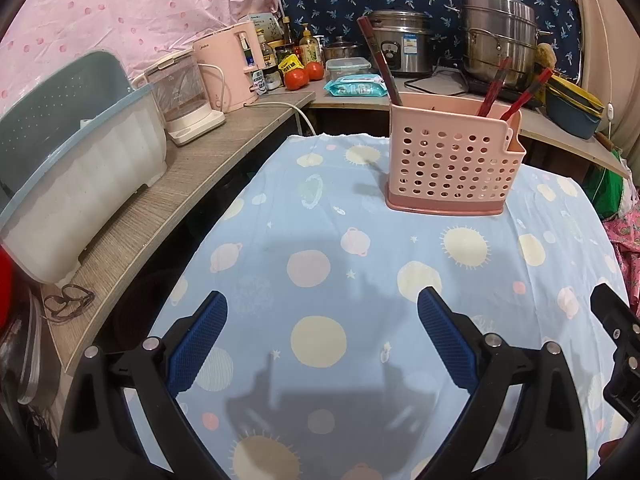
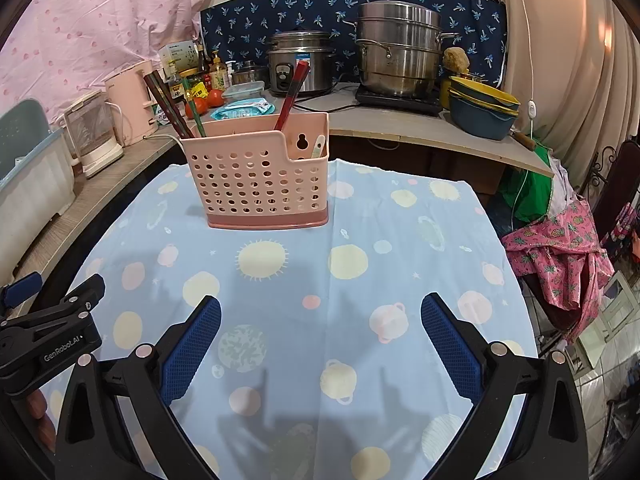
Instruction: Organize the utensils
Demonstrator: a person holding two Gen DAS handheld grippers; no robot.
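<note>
A pink perforated utensil holder (image 1: 454, 160) (image 2: 256, 178) stands upright on the blue planet-print tablecloth (image 1: 360, 280) (image 2: 360, 260). Dark brown chopsticks (image 1: 378, 60) (image 2: 168, 106) lean in its left compartment and red chopsticks (image 1: 494, 90) (image 2: 291, 94) in another. A green-tipped stick (image 2: 194, 114) and a white spoon handle (image 2: 319, 146) also poke out in the right wrist view. My left gripper (image 1: 322, 308) is open and holds nothing, well short of the holder. My right gripper (image 2: 320, 312) is open too and holds nothing. Each gripper shows at the edge of the other's view.
A grey counter (image 1: 160, 200) on the left carries a blue-rimmed dish box (image 1: 80, 168), a clear kettle (image 1: 184, 96) and a pink appliance (image 1: 232, 68). Behind stand a rice cooker (image 2: 300, 64), a steel steamer pot (image 2: 400, 52), tomatoes (image 1: 304, 76) and stacked bowls (image 2: 484, 108). Pink clothing (image 2: 560, 256) hangs right.
</note>
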